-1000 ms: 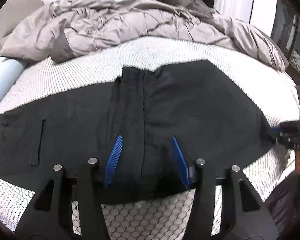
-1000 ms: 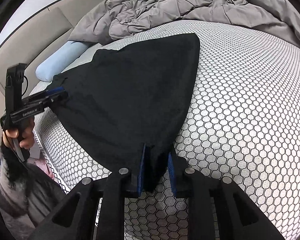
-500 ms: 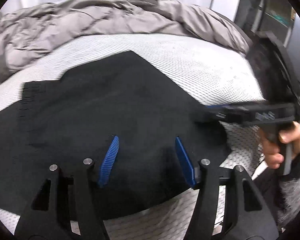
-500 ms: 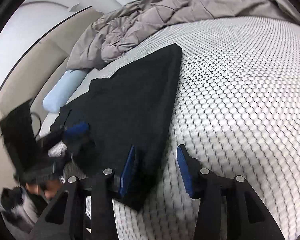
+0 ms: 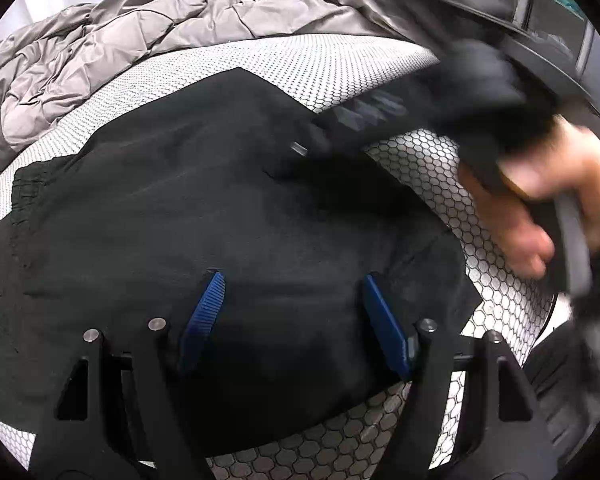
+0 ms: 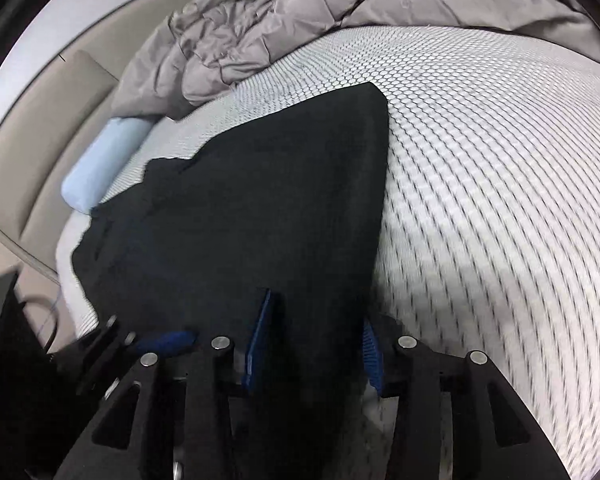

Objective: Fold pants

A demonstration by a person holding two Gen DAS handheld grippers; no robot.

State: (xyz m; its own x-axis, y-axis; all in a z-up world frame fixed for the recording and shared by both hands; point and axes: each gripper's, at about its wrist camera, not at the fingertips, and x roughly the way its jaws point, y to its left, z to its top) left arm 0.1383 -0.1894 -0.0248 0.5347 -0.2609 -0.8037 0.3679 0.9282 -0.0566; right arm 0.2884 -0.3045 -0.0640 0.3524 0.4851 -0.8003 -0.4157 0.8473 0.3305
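Left gripper (image 5: 292, 312) stood wide open over the pants (image 5: 204, 208), blue pads (image 5: 204, 312) spread apart with black cloth under and between them; held nothing, and contact with the cloth could not be judged. Right gripper (image 6: 312, 340) also stood open, black fabric passing up between its pads (image 6: 260, 340), not pinched by either. In the left wrist view, saw the right gripper (image 5: 380, 116) blurred, reaching in from the right over the pants' far part, held in a hand (image 5: 540, 208).

Pants lay flat and dark on the mattress (image 6: 480, 184), folded into a broad wedge: one straight edge running up to a sharp far corner (image 6: 374, 92), near hem hanging close to the mattress's near edge. To the right of that edge, bare honeycomb-patterned cover stretched wide. At the far side, a rumpled grey duvet (image 6: 284, 20) lay well apart from the pants; at the left, a pale blue bolster (image 6: 100, 168) sat just beside the pants' far left part.

Pale marks on the right gripper's body in the left wrist view were too blurred to read.
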